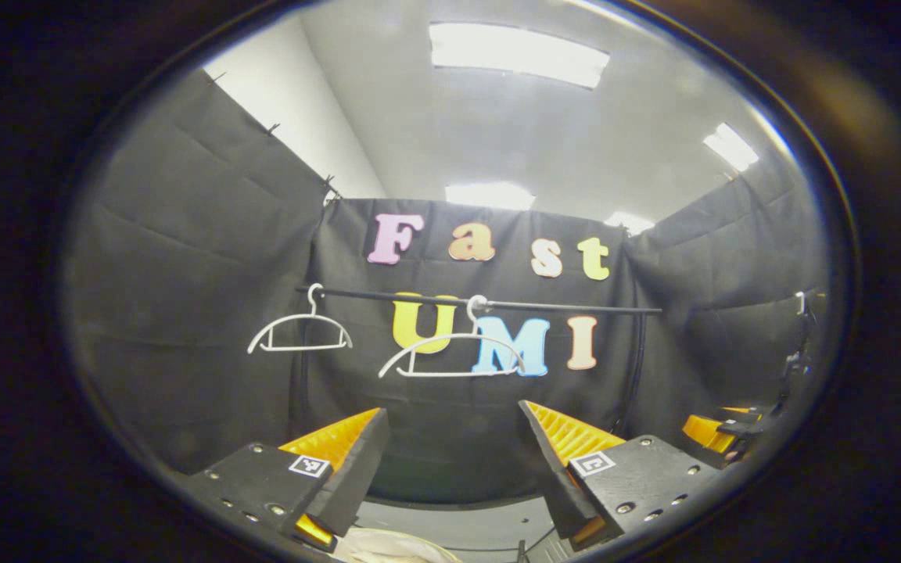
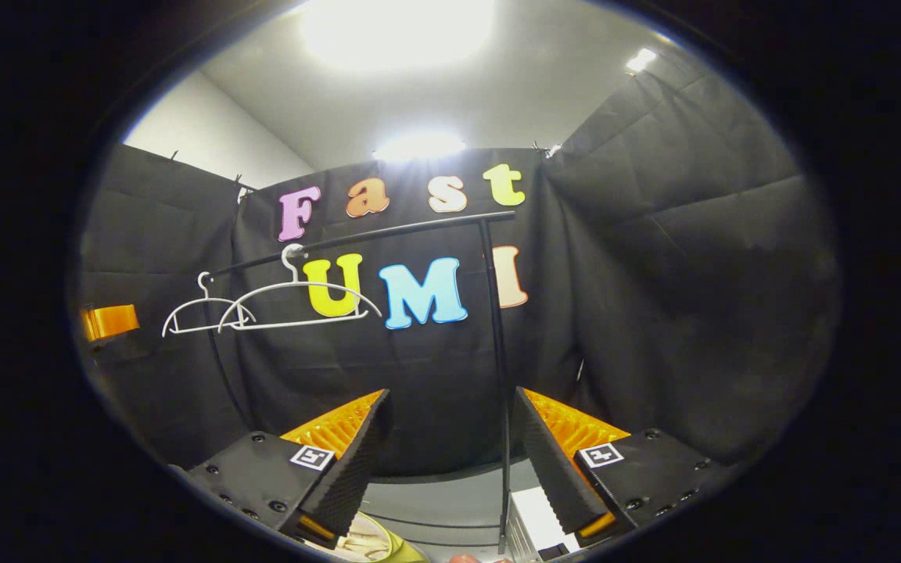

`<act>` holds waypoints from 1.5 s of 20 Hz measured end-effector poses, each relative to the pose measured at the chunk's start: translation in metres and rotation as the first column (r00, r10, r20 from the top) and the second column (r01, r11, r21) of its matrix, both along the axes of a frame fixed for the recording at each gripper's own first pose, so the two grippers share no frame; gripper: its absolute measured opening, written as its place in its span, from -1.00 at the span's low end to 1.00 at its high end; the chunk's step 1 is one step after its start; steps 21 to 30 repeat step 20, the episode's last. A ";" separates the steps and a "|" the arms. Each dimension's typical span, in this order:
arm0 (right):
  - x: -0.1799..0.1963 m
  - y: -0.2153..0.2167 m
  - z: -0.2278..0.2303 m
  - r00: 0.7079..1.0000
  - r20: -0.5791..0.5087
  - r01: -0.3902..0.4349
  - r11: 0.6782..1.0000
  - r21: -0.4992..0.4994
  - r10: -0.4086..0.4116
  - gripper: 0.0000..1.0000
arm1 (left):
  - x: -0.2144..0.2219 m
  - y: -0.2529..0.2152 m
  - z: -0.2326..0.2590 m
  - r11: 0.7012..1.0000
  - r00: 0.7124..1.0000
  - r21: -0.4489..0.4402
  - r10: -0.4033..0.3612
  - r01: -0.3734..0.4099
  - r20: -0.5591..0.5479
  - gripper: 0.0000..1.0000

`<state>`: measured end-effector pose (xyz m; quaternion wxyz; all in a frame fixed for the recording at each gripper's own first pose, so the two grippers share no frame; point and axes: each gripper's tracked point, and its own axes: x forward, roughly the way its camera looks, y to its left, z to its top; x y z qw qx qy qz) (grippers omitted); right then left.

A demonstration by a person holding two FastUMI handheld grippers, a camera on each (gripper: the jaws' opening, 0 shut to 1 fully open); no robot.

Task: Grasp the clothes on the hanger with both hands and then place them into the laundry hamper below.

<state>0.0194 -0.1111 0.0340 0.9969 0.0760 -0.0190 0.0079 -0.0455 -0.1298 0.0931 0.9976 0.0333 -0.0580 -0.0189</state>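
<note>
One black garment rail point(image 1: 489, 302) carries two bare white hangers point(image 1: 299, 332). Pale cloth point(image 1: 396, 547) lies low at the left gripper view's bottom edge; whether in a hamper, I cannot tell. Left gripper point(image 1: 452, 461) and right gripper point(image 2: 450, 457) each gape wide, holding nothing.

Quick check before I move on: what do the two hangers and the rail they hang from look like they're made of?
Both hangers, the near one and the far one, look like white plastic or coated wire: thin, smooth, evenly pale; I can't tell which. The rail looks like dark painted metal tube: slim, straight, faint sheen.
</note>
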 end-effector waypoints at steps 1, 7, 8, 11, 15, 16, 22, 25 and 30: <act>-0.003 -0.003 -0.003 1.000 -0.001 0.018 1.000 0.001 -0.018 0.96 | -0.001 0.004 -0.007 1.000 1.000 -0.029 0.003 -0.003 0.002 0.89; -0.011 -0.014 -0.003 0.994 0.017 0.109 0.994 -0.012 -0.109 0.95 | 0.016 0.023 -0.034 0.996 1.000 -0.086 -0.007 0.005 -0.027 0.89; -0.011 -0.008 -0.004 0.993 0.007 0.114 0.993 -0.001 -0.114 0.95 | 0.015 0.021 -0.036 0.997 0.999 -0.079 -0.030 0.027 -0.038 0.90; -0.011 0.003 0.001 0.992 0.000 0.124 0.992 0.020 -0.124 0.95 | 0.025 0.010 -0.045 0.994 0.992 -0.041 -0.106 0.103 -0.069 0.90; -0.016 0.011 -0.018 0.992 -0.065 0.114 0.993 0.033 -0.112 0.95 | 0.050 -0.007 -0.066 0.983 0.976 0.050 -0.168 0.177 -0.136 0.90; -0.020 0.008 -0.022 0.990 -0.070 0.124 0.992 0.032 -0.121 0.96 | 0.051 -0.012 -0.068 0.976 0.971 0.075 -0.195 0.206 -0.135 0.90; -0.039 -0.004 -0.036 0.981 -0.092 0.172 0.984 0.034 -0.169 0.95 | 0.052 -0.034 -0.090 0.955 0.954 0.126 -0.245 0.268 -0.171 0.90; -0.039 -0.004 -0.036 0.981 -0.092 0.172 0.984 0.034 -0.169 0.95 | 0.052 -0.034 -0.090 0.955 0.954 0.126 -0.245 0.268 -0.171 0.90; -0.039 -0.004 -0.036 0.981 -0.092 0.172 0.984 0.034 -0.169 0.95 | 0.052 -0.034 -0.090 0.955 0.954 0.126 -0.245 0.268 -0.171 0.90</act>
